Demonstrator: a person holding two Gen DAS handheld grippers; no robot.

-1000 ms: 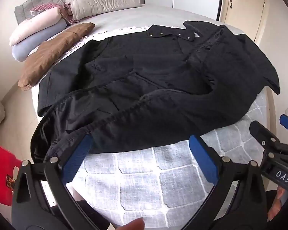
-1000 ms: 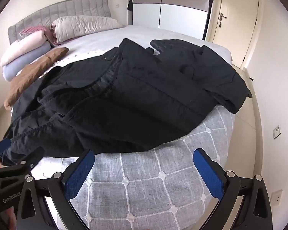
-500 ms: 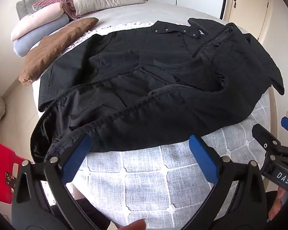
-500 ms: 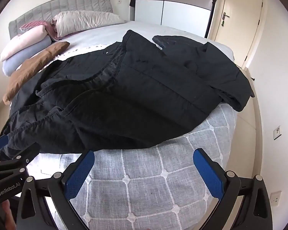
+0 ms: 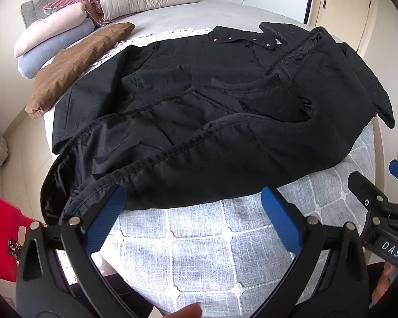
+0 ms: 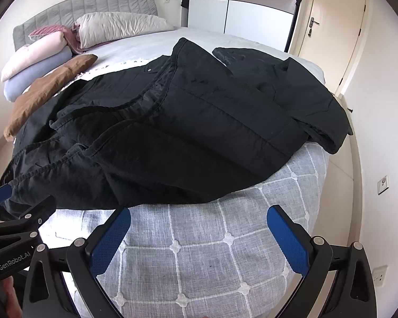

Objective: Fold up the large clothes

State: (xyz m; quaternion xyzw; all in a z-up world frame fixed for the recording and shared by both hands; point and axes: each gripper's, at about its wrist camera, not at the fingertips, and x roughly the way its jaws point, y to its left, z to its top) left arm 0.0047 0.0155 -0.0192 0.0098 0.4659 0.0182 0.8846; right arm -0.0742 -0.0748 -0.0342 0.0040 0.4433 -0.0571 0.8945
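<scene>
A large black jacket point(image 5: 212, 111) point(image 6: 199, 127) lies spread and rumpled across the foot of the bed, collar with snaps toward the pillows, hem toward me. One sleeve hangs off the bed's right edge point(image 6: 329, 122). My left gripper point(image 5: 192, 198) is open just short of the hem, its left blue pad next to the hem's corner. My right gripper point(image 6: 199, 222) is open over the grey quilt, just below the hem, holding nothing. Each gripper shows at the edge of the other's view.
The bed carries a grey checked quilt point(image 6: 199, 251) at the foot. A brown folded cloth point(image 5: 77, 61), rolled pink and blue bedding point(image 5: 50, 37) and a pillow point(image 6: 119, 26) lie near the headboard. A red object point(image 5: 5, 233) is at the lower left. A door point(image 6: 329, 31) and wardrobe stand behind.
Both grippers have edged forward toward the jacket's hem, and it fills slightly more of each view. The jacket has not moved.
</scene>
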